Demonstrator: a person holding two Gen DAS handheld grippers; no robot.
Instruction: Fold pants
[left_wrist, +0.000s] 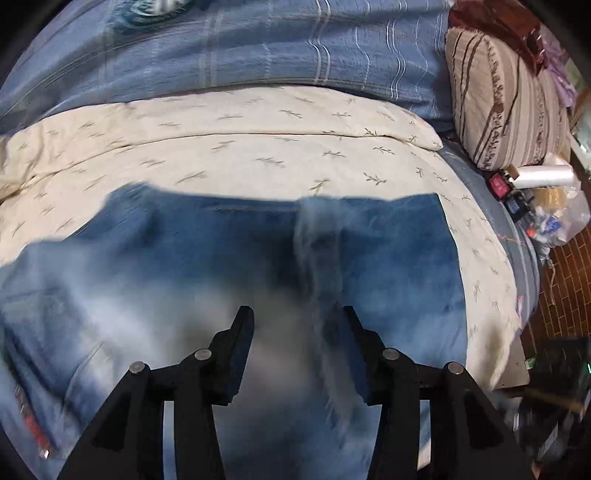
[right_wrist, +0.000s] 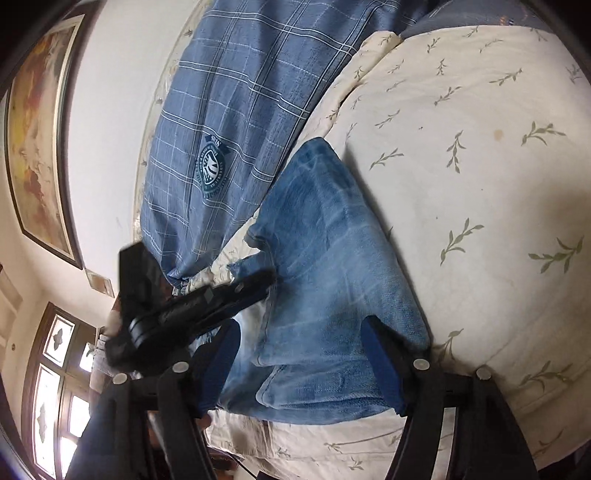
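Faded blue jeans (left_wrist: 388, 266) lie on a cream leaf-print sheet (left_wrist: 229, 147) on a bed. My left gripper (left_wrist: 297, 328) points down over them, its jaws apart; a raised ridge of denim (left_wrist: 317, 273) runs up between the fingers, closer to the right one. The picture is blurred there. In the right wrist view the jeans (right_wrist: 325, 236) lie as a folded strip. My right gripper (right_wrist: 301, 338) straddles their near end with jaws wide and denim between the blue pads (right_wrist: 384, 362), no squeeze visible. The left gripper (right_wrist: 258, 284) rests at the strip's left edge.
A blue plaid blanket (left_wrist: 258, 48) lies along the far side of the bed, with a striped pillow (left_wrist: 509, 103) at the right. Clutter and bags (left_wrist: 546, 206) sit beside the bed over a brick floor (left_wrist: 569, 280). A framed picture (right_wrist: 37, 140) and a window (right_wrist: 55, 387) are on the wall.
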